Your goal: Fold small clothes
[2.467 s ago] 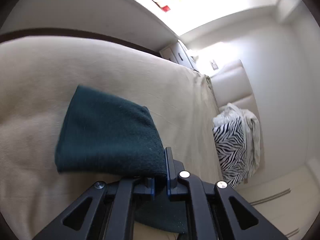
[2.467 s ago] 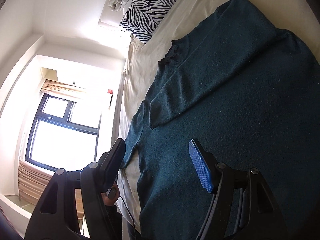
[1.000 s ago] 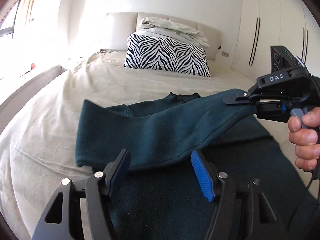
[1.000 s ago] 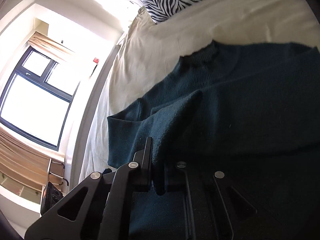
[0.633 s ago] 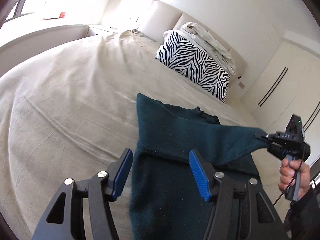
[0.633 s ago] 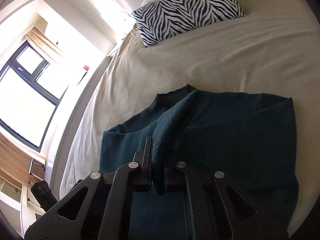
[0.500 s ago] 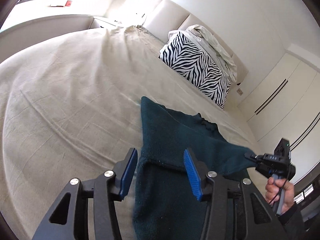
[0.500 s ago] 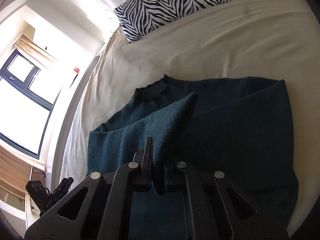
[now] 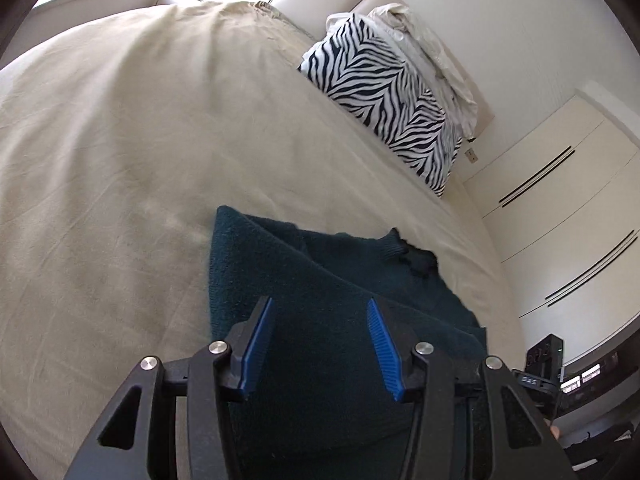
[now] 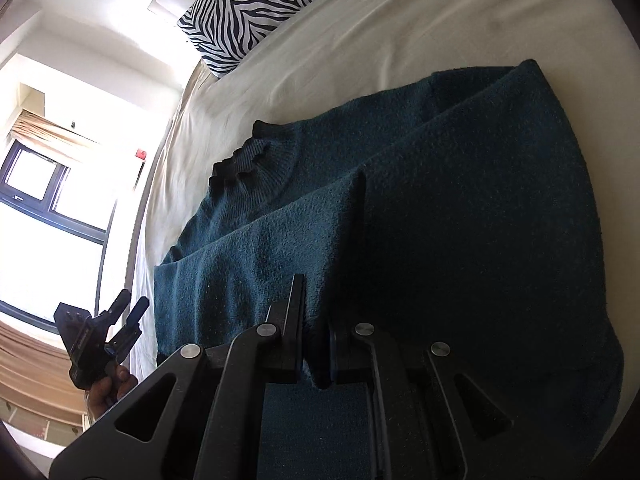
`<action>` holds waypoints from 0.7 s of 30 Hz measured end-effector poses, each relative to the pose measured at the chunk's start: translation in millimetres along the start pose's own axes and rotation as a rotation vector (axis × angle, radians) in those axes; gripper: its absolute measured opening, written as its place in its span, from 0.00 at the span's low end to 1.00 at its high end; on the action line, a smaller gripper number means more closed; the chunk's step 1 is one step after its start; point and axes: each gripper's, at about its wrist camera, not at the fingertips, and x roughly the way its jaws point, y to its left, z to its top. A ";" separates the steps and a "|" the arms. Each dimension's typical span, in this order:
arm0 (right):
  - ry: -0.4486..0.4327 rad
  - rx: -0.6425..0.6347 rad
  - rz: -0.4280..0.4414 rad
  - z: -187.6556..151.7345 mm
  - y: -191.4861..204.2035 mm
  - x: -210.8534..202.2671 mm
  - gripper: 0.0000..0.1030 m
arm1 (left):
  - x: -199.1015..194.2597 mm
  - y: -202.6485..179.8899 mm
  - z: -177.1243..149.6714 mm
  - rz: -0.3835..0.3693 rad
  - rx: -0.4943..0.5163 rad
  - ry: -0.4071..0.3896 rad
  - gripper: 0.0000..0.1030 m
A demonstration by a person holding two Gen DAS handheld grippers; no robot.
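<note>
Two grippers work over a dark teal sweater spread on a beige bed sheet. The sweater lies flat with its ribbed collar toward the zebra pillow at the head of the bed, and one sleeve is folded across the body.

The right gripper is clenched on that sleeve: its two black fingers stand almost together, with a ridge of teal knit pinched between them at the sleeve's near end. From the pinch the fabric rises in a crease that runs away toward the collar. The rest of the sweater lies to either side of this gripper and beneath it.

The left gripper is released. Its blue-padded fingers stand well apart above the near part of the sweater, and the knit seen between them is the cloth lying below, not gripped; neither pad presses on it. The sweater's left edge runs just to the left of the left-hand finger. In the right wrist view this same gripper shows off the bed's edge by the window, held by a hand, its jaws parted and empty, clear of the sweater.
</note>
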 end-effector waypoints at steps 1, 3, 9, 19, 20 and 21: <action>0.001 0.004 0.008 -0.3 -3.1 0.6 0.09 | 9.5 6.9 -0.1 0.018 -0.009 0.022 0.46; 0.001 0.019 0.033 -2.9 -12.1 0.1 0.09 | 17.6 21.5 0.1 0.010 -0.036 0.031 0.34; -0.010 0.066 0.092 -2.4 -24.2 -4.8 0.10 | 11.7 30.9 16.0 -0.047 -0.068 0.029 0.37; -0.117 0.042 0.154 -1.5 -3.9 -53.7 0.13 | 33.9 31.6 41.8 -0.060 -0.058 0.051 0.43; -0.123 0.033 0.160 -0.5 1.3 -55.2 0.13 | 31.1 32.2 39.1 -0.065 -0.060 0.050 0.43; -0.128 0.023 0.166 0.3 5.7 -55.7 0.13 | 28.1 32.4 36.2 -0.066 -0.060 0.048 0.43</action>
